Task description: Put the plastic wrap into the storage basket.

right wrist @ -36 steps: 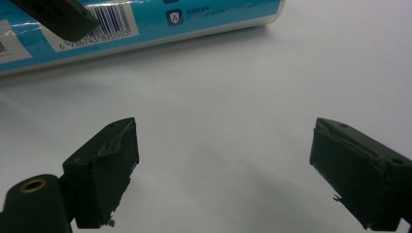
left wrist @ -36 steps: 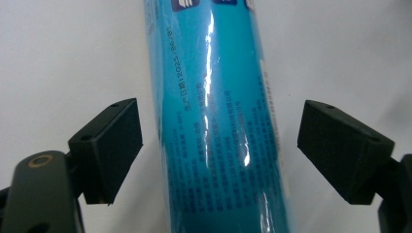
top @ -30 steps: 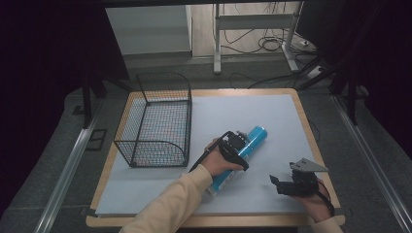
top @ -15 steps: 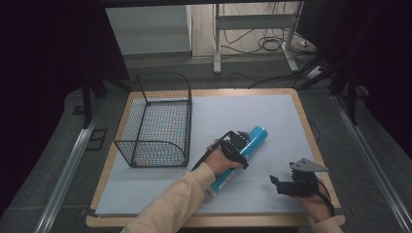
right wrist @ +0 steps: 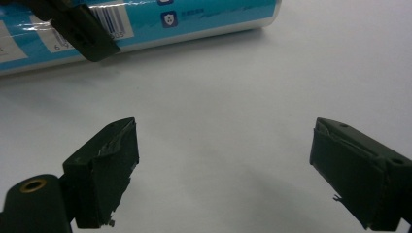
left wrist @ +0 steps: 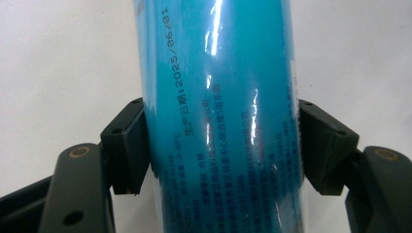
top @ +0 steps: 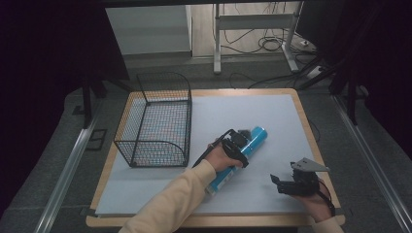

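A blue cylindrical can lies on its side on the white mat, slanting from upper right to lower left. My left gripper sits across its middle. In the left gripper view both pads press against the can, so the gripper is shut on it. My right gripper rests low over the mat to the right of the can, jaws wide apart. The right gripper has only bare mat between its fingers, with the can beyond them.
A black wire basket stands on the left part of the mat, a short way left of the can. The wooden table edge frames the mat. Bare mat lies behind and to the right of the can.
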Tool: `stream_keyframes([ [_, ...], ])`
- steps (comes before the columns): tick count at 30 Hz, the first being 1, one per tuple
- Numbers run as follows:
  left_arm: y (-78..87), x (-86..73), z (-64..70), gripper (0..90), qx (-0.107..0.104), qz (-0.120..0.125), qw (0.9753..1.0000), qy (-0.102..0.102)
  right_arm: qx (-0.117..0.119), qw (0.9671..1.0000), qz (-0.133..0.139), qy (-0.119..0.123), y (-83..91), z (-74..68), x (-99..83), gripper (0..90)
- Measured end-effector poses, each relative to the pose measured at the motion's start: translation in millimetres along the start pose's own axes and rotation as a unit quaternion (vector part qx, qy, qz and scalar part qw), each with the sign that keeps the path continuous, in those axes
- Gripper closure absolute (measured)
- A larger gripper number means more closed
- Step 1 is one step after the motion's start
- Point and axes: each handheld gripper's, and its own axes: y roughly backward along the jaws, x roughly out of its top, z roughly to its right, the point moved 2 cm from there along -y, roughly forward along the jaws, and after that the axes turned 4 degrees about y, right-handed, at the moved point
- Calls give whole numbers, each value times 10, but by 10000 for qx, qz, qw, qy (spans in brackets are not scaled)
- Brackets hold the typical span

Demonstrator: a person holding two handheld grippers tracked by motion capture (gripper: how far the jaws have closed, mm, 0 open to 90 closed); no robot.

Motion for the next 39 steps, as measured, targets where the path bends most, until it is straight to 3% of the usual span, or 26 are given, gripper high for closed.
stream_keyframes([
  [9, 138, -30, -74, 304, -123, 65, 9999, -38, -11, 10000, 46, -42, 15, 21, 0, 106],
  [15, 281, -4, -89, 307, -64, 106, 9998, -126, -12, 10000, 30, -37, 12, 15, 0, 105],
  [23, 668, 104, -112, 311, 74, 302, 9992, -250, -3, 10000, 41, -47, 13, 19, 1, 105],
  [39, 996, 238, -200, 313, 300, 339, 9983, -356, -4, 10000, 46, -65, 21, 26, 3, 106],
])
